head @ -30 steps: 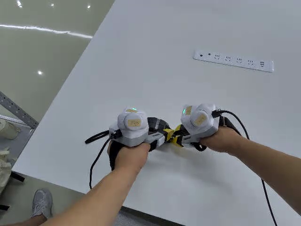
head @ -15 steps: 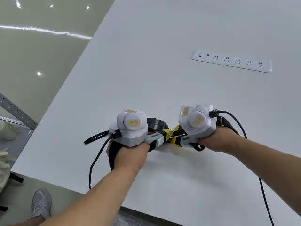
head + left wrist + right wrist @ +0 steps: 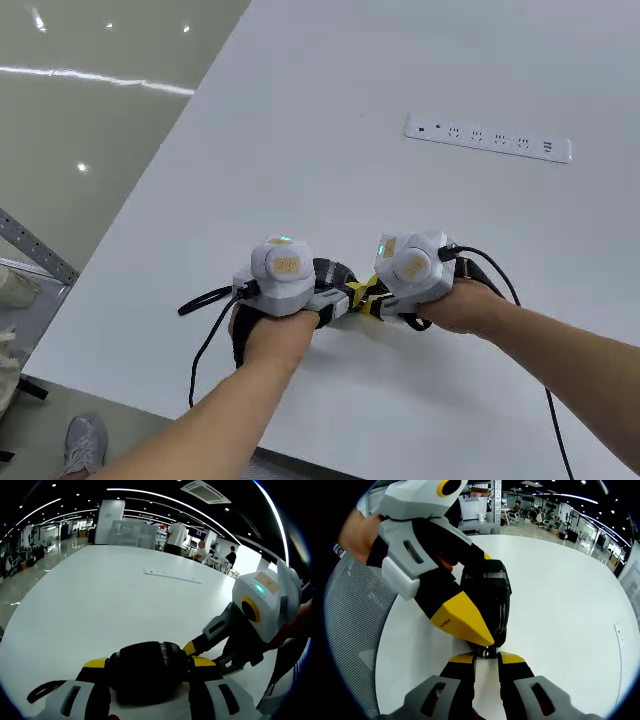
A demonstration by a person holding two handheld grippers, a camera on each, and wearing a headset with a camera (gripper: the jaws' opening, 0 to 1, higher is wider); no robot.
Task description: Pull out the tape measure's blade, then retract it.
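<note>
Slippage is the main risk: the right gripper (image 3: 486, 657) pinches just the small blade tip (image 3: 484, 651) at the case mouth, so a jerky pull could free it. The left gripper (image 3: 148, 663) clamps the black tape measure (image 3: 145, 677), low over the near edge of the table (image 3: 330, 120).

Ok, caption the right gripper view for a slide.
Left claw grips the black tape measure; right claw pinches its blade tip.
</note>
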